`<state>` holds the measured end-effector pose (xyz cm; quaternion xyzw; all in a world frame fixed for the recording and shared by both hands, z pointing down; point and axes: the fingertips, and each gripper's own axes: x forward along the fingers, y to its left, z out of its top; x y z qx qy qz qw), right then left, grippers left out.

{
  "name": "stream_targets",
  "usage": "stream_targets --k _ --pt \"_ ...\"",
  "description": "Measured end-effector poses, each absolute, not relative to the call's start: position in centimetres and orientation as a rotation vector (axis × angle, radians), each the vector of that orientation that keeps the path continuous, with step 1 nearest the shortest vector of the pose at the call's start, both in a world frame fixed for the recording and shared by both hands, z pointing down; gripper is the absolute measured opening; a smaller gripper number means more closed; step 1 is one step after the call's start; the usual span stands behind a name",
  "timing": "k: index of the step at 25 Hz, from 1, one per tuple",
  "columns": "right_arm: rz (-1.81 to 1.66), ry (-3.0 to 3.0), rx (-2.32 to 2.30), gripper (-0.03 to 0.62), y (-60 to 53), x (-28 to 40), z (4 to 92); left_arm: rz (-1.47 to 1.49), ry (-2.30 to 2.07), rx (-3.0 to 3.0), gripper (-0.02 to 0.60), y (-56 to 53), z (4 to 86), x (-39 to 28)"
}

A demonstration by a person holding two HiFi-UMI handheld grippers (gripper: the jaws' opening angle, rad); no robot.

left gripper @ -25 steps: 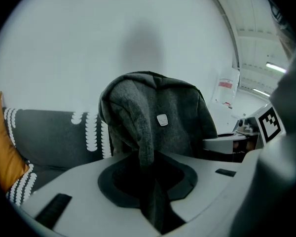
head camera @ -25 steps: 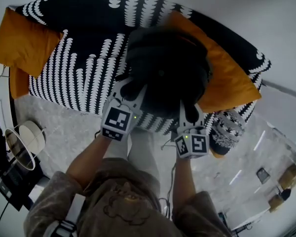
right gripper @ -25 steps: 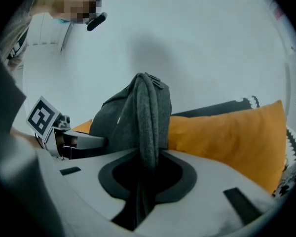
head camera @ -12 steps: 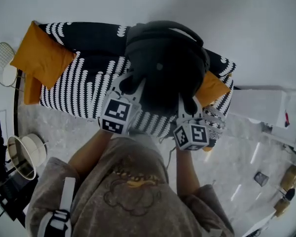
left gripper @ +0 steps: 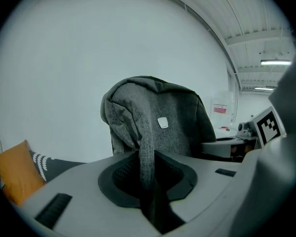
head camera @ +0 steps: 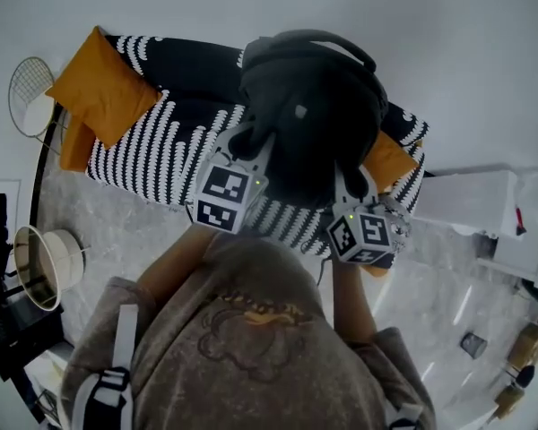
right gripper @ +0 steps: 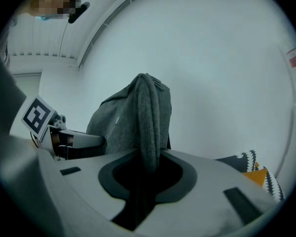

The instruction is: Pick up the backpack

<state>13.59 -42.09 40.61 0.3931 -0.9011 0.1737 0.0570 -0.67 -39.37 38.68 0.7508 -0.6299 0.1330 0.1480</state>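
The backpack [head camera: 309,124], rounded and made of dark grey woven cloth, is held up in the air over the black-and-white patterned sofa [head camera: 161,155], near an orange cushion [head camera: 103,88]. The left gripper [left gripper: 148,181] pinches one soft strap of the backpack. The right gripper [right gripper: 145,179] is clamped on another thick fold of it.

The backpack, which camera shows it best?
The head view: most of the dark backpack shows, held over the patterned sofa. The left gripper view shows its grey front and a strap in the left tool; the right gripper view shows only its side edge.
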Motion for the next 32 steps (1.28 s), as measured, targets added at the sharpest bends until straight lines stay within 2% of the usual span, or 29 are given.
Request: stream_targets --k 9,24,32 --pt "0.517 -2.767 1.185 0.061 -35.5 13.7 41.1 0.384 -1.826 2.179 0.069 -32.3 39.0 -0.5" --pt "0.481 -2.788 1.222 0.061 -13.0 15.5 39.9 0.387 -1.813 2.249 0.066 -10.2 37.4 1.4" --pt "0.469 -2.792 1.2 0.061 -4.8 18.4 38.4 0.382 -1.821 2.233 0.066 -1.9 36.2 4.3"
